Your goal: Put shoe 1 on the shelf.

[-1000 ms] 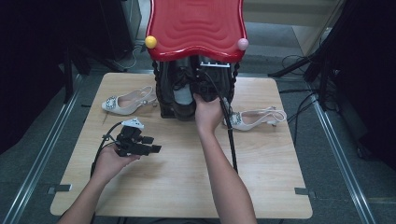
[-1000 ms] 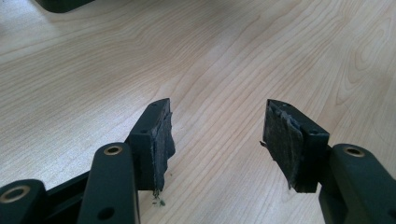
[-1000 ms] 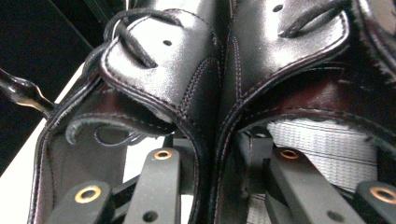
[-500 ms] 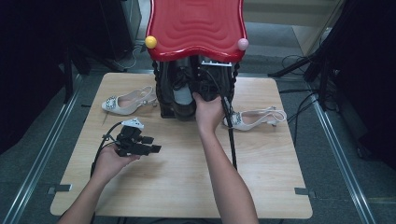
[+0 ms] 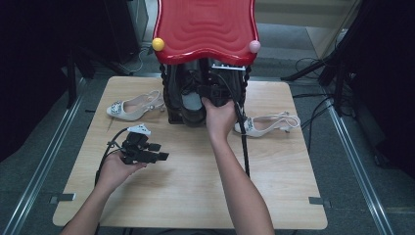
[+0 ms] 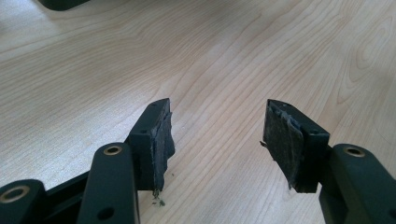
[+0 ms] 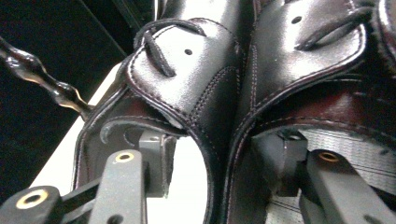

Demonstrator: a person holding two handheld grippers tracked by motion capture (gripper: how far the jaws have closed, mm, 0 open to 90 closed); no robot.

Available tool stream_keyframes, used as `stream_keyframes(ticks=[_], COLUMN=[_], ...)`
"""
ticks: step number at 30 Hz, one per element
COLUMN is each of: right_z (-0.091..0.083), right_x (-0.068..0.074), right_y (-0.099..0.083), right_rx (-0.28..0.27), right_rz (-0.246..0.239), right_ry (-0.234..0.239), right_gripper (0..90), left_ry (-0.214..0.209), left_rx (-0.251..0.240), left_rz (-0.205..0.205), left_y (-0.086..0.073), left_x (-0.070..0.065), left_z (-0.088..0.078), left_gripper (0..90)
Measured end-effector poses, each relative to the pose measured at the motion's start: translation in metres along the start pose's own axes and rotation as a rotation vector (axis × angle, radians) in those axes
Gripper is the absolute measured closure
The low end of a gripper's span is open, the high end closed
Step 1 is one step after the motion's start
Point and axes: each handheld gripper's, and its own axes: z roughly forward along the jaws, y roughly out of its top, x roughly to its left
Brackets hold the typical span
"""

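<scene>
Dark leather shoes [image 7: 219,88] under the red shelf [image 5: 205,29]: right gripper [image 7: 224,163], jaws just opening, straddles their inner sides unpressed. Nearer the person, left gripper [image 6: 217,135] gapes empty.

Wood table [image 5: 195,196], shoes on it.
Black boots [image 5: 191,105] at 12 under a red stand [image 5: 205,29]; white heel [image 5: 134,106] at 10, white heel [image 5: 266,125] at 2.

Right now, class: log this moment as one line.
right gripper: jaws just opening, inside two dark shoes | left gripper: open, empty, over table
</scene>
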Motion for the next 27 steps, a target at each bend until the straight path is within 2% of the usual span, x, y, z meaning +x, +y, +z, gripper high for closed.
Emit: stream_keyframes(ticks=[16, 18, 20, 24, 27], right_z=[-0.013, -0.016, -0.019, -0.025, -0.033], right_x=[-0.002, -0.002, -0.002, -0.004, -0.003], right_y=[-0.001, -0.002, -0.003, -0.004, -0.005], right_rx=[-0.01, -0.01, -0.009, -0.016, -0.01], right_rz=[-0.031, -0.039, -0.066, -0.063, -0.094], right_ry=[0.052, 0.061, 0.05, 0.069, 0.069], right_gripper=[49.0, 48.9, 48.9, 48.9, 48.9], left_ry=[0.003, 0.004, 0.005, 0.006, 0.006], left_rx=[-0.001, -0.001, -0.002, -0.003, -0.005], left_rz=[-0.003, -0.004, -0.003, -0.002, -0.003], left_y=[0.0, 0.0, 0.0, 0.0, 0.0], left_x=[0.0, 0.0, 0.0, 0.0, 0.001], left_z=[0.0, -0.001, -0.001, -0.001, -0.001], left_gripper=[42.2, 42.2, 42.2, 42.2, 42.1])
